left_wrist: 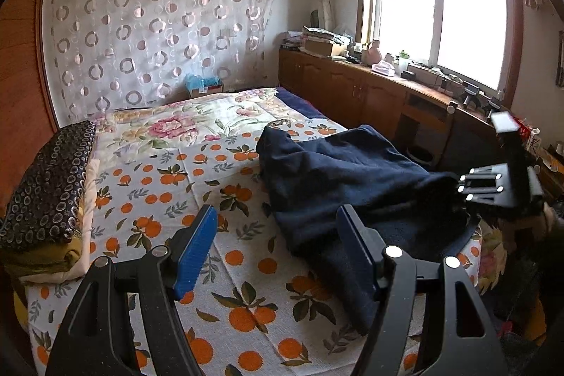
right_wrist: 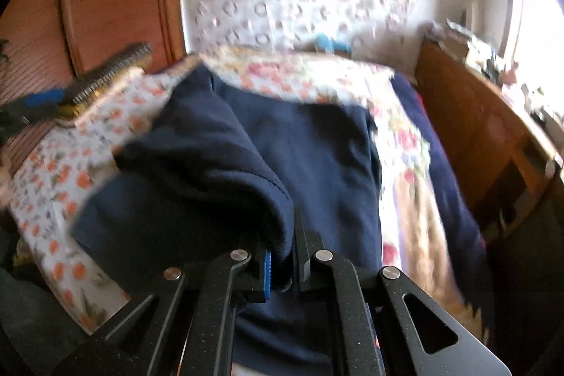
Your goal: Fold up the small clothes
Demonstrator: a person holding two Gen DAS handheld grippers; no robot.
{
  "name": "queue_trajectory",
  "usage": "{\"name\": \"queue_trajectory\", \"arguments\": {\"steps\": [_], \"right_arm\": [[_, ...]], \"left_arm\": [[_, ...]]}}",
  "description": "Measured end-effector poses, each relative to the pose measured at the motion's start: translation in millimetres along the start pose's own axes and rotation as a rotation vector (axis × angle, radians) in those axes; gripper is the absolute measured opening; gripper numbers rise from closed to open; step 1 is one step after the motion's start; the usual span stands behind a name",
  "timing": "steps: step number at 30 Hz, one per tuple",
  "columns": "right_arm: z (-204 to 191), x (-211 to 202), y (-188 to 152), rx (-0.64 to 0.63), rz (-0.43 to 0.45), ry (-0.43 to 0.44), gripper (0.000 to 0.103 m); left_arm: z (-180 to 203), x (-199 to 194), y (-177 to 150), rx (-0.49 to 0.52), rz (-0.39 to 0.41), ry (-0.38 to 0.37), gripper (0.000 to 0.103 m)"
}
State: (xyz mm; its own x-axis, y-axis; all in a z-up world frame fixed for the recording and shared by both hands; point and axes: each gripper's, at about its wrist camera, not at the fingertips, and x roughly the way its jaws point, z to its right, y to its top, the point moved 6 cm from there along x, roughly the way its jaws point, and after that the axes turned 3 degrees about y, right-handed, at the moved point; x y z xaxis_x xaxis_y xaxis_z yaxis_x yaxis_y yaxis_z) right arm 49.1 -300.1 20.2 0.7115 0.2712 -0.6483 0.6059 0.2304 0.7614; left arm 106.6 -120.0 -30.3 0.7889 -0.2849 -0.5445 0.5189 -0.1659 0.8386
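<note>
Navy garment (left_wrist: pixel 338 171) stretches across the bed from the clamped right claw (right_wrist: pixel 284 265), just right of the gaping, empty left claw (left_wrist: pixel 278 252).

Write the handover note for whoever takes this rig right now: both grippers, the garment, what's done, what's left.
Right gripper: shut on a hem of the dark navy fleece garment, lifting that edge off the bed.
Left gripper: open, empty, hovering low over the orange-print bedsheet, its right finger over the garment's near edge.
Garment: lies rumpled on the right half of the bed, one edge raised and doubling over in the right wrist view.
Done: edge gripped, first fold begun.
Left: carry the fold across, smooth it, finish the remaining folds. A folded dark ring-patterned cloth sits at the bed's left side.
</note>
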Motion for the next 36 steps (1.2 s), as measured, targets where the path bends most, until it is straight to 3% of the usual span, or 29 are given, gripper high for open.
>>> {"name": "queue_trajectory", "arguments": {"steps": [2, 4, 8, 10, 13, 17, 21, 27, 36], "right_arm": [[3, 6, -10, 0.016, -0.023, 0.005, 0.008], [1, 11, -12, 0.015, -0.050, -0.006, 0.021], [-4, 8, -9, 0.003, -0.062, -0.008, 0.028], [-6, 0, 0, -0.003, -0.041, -0.017, 0.051], [-14, -15, 13, 0.000, 0.015, -0.008, 0.065], [-32, -25, 30, -0.029, 0.068, 0.028, 0.067], [-61, -8, 49, -0.072, 0.084, 0.093, 0.067], [-111, 48, 71, -0.154, 0.027, 0.207, 0.067], [-169, 109, 75, -0.305, -0.088, 0.277, 0.067]], "left_arm": [[1, 1, 0, 0.000, -0.003, 0.000, 0.071], [2, 1, -1, 0.001, -0.008, 0.000, 0.071], [4, 2, -4, 0.002, -0.015, 0.002, 0.071], [4, 1, -4, 0.001, -0.015, 0.002, 0.071], [3, 2, -5, -0.003, -0.018, 0.004, 0.071], [3, 3, -7, -0.010, -0.018, 0.007, 0.071], [0, 2, -9, -0.016, -0.021, 0.014, 0.071], [-14, -2, -11, -0.037, -0.019, 0.033, 0.071], [-29, -3, -18, -0.070, -0.025, 0.044, 0.071]]}}
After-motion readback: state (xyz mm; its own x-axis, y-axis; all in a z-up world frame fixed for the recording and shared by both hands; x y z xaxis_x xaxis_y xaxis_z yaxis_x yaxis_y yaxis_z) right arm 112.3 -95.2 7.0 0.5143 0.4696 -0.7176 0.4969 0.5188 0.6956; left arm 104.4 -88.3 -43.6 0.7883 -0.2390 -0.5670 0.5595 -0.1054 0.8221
